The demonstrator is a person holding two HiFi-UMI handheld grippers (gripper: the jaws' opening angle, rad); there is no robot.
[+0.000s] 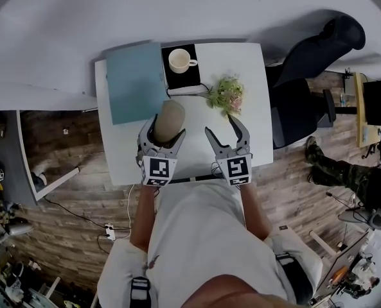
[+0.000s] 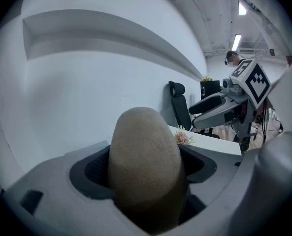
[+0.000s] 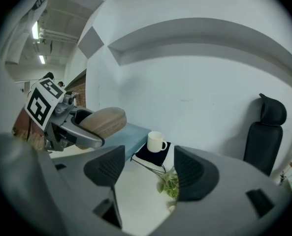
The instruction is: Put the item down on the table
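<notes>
Person (image 1: 203, 236): stood at the near edge of the white table (image 1: 257, 127), in a pale top, with a gripper in each hand.
Left gripper (image 1: 165, 128): reached over the near left part of the table, fingers clamped on either side of the tan rounded item (image 1: 169, 119).
Tan rounded item: gripped between those fingers, tilted, rounded end turned away from the person, just beside the near corner of the blue sheet (image 1: 134, 82); impossible to tell whether touching the table.
Right gripper (image 1: 222, 126): held level with the left one and apart from it, fingers spread wide with nothing between them.
Bouquet (image 1: 226, 95): lay on the table just beyond the right gripper, green leaves and pale pink blooms.
Blue sheet: lay flat over the far left of the table.
Black pad (image 1: 189, 77): lay beside the blue sheet at the far edge, carrying a white mug (image 1: 179, 60), handle turned right.
Office chair (image 1: 312, 53): stood off the table's right side, black and high-backed, near the white wall.
</notes>
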